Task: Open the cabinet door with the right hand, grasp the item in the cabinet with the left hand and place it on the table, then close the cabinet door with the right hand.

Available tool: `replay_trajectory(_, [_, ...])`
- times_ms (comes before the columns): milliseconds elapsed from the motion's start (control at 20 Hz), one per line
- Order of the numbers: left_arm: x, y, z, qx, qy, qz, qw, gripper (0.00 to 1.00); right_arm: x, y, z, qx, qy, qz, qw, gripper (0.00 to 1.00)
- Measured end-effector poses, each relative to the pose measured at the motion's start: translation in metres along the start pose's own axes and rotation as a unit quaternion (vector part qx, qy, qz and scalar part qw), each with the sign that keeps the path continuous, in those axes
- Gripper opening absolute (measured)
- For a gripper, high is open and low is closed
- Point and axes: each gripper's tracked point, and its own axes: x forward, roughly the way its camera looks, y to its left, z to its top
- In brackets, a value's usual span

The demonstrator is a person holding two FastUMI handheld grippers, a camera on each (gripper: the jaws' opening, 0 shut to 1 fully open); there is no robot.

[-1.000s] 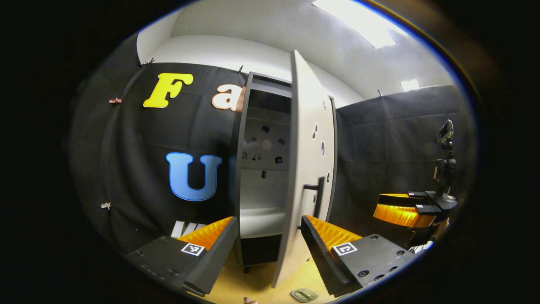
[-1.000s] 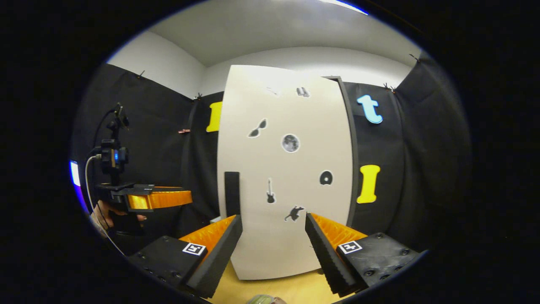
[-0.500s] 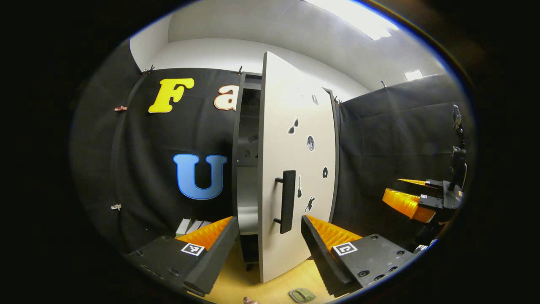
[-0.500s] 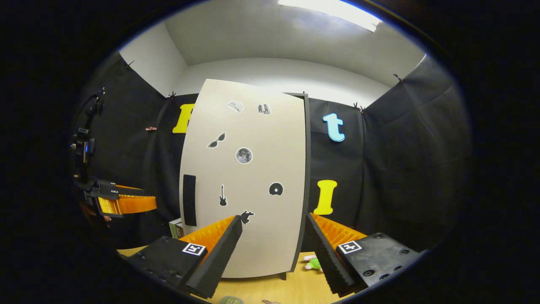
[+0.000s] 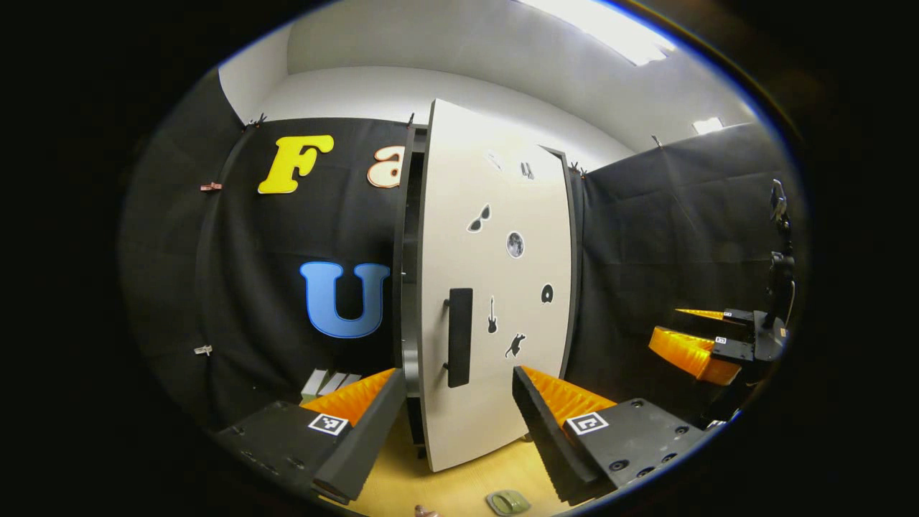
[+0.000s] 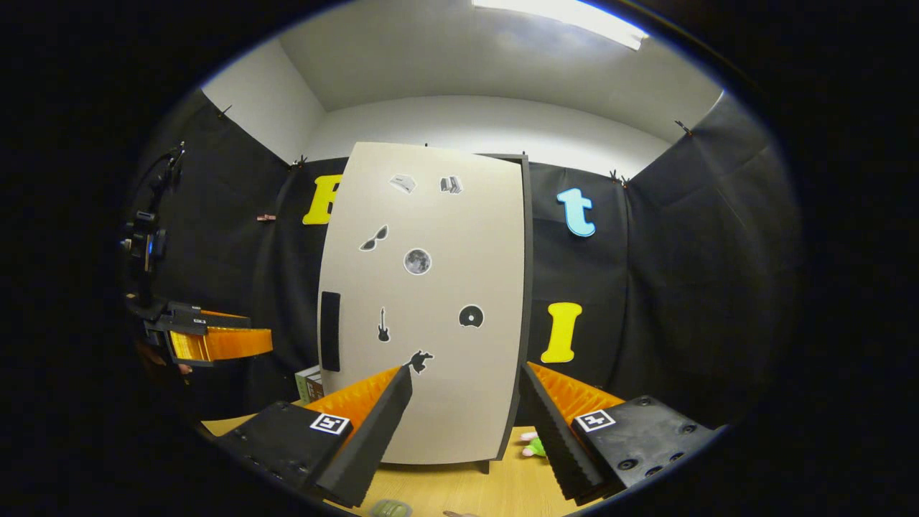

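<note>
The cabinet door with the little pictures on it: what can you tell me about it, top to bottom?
The cabinet door is a tall, plain off-white panel, smooth like painted board, hung on a dark cabinet frame. Small dark stickers dot its face: sunglasses, a moon, a guitar, a disc and others. A black vertical bar handle sits near its free edge. In the left gripper view it stands slightly ajar, with a dark gap beside it. Neither gripper touches it. The cabinet stands on a wooden table.

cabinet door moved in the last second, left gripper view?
Yes. The cabinet door has swung toward shut: against the fixed cabinet frame, the wide opening showing the shelves has narrowed to a thin dark gap, and the door's face and handle now face the camera.
</note>
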Motion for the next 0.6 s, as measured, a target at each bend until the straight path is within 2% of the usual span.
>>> replay_trajectory(600, [-0.0094, -0.0084, 0.0091, 0.011, -0.023, -0.013, 1.0, 0.94, -0.0073, -0.0054, 0.0091, 0.015, -0.003, -0.012, 1.0, 0.98])
